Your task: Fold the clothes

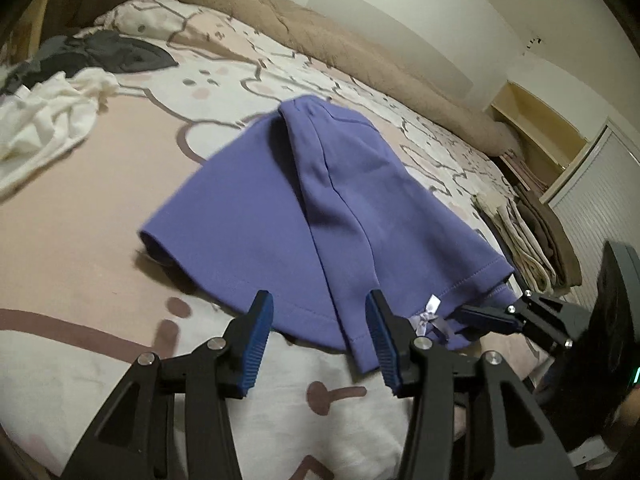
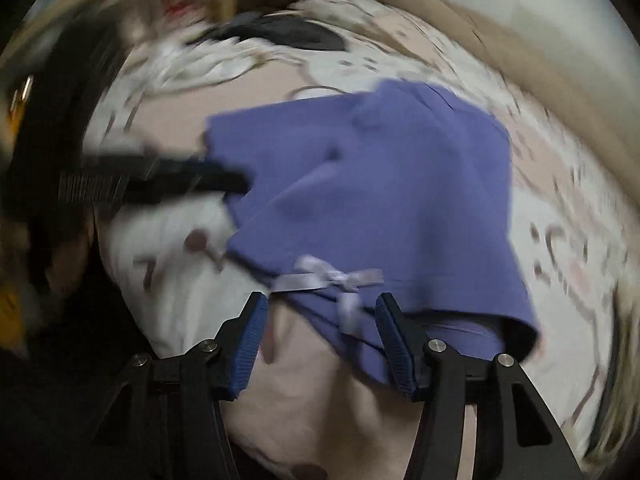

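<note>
A purple garment (image 1: 304, 208) with a small pale bow (image 1: 430, 312) at its waistband lies folded on the patterned bed sheet (image 1: 80, 220). My left gripper (image 1: 320, 320) hovers at its near edge with the jaws apart. The cloth edge lies between the tips and the pads do not press on it. My right gripper (image 1: 486, 316) comes in from the right, beside the bow. In the blurred right wrist view the right gripper (image 2: 322, 314) stands open just below the bow (image 2: 340, 280), with purple garment (image 2: 380, 184) cloth loose between the fingers. The left gripper (image 2: 192, 178) shows there as a dark blur at the garment's left edge.
A crumpled white garment (image 1: 44, 120) and a dark grey one (image 1: 104, 54) lie at the far left of the bed. A beige duvet (image 1: 320, 40) runs along the back wall. A stack of folded cloths (image 1: 528, 232) sits at the right edge, below a yellow shelf (image 1: 536, 120).
</note>
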